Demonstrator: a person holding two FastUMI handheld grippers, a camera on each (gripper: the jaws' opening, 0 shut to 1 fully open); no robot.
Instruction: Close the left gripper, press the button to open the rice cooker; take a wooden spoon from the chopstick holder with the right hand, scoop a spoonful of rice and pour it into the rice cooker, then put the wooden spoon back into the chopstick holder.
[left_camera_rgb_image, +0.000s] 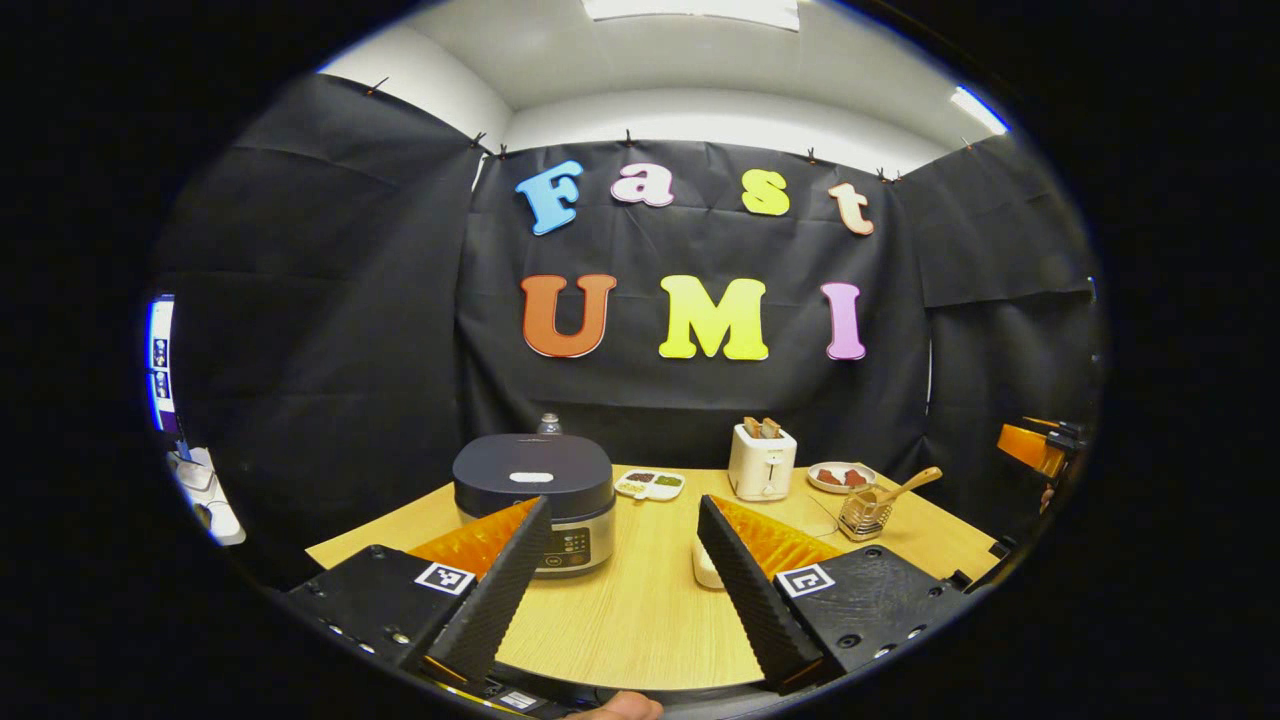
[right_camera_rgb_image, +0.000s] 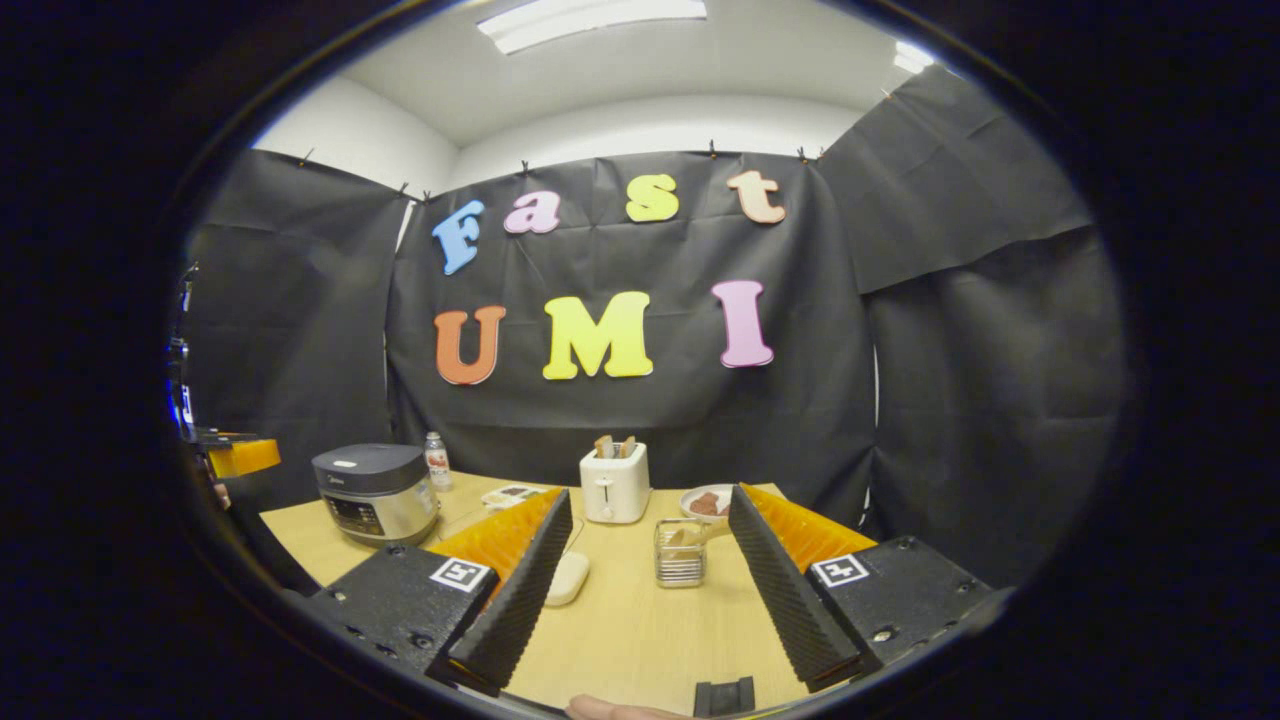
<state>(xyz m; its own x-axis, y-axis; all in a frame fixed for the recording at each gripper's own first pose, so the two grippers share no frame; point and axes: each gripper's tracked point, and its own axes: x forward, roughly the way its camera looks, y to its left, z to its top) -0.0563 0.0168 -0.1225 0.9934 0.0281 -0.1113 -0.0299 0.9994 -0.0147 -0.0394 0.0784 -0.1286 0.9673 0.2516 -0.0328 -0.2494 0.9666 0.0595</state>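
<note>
The rice cooker (left_camera_rgb_image: 534, 500), lid down, sits toward the table's (left_camera_rgb_image: 640, 620) left edge, the wooden spoon (left_camera_rgb_image: 905, 488) leaning in the chopstick holder (left_camera_rgb_image: 865, 515) toward its right edge, while the left gripper (left_camera_rgb_image: 622, 540) and right gripper (right_camera_rgb_image: 650, 540) hover wide open, empty, above the near edge.

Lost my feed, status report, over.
Left gripper open, right gripper open, both empty. Rice cooker lid shut. Wooden spoon in chopstick holder. Path clear.
</note>
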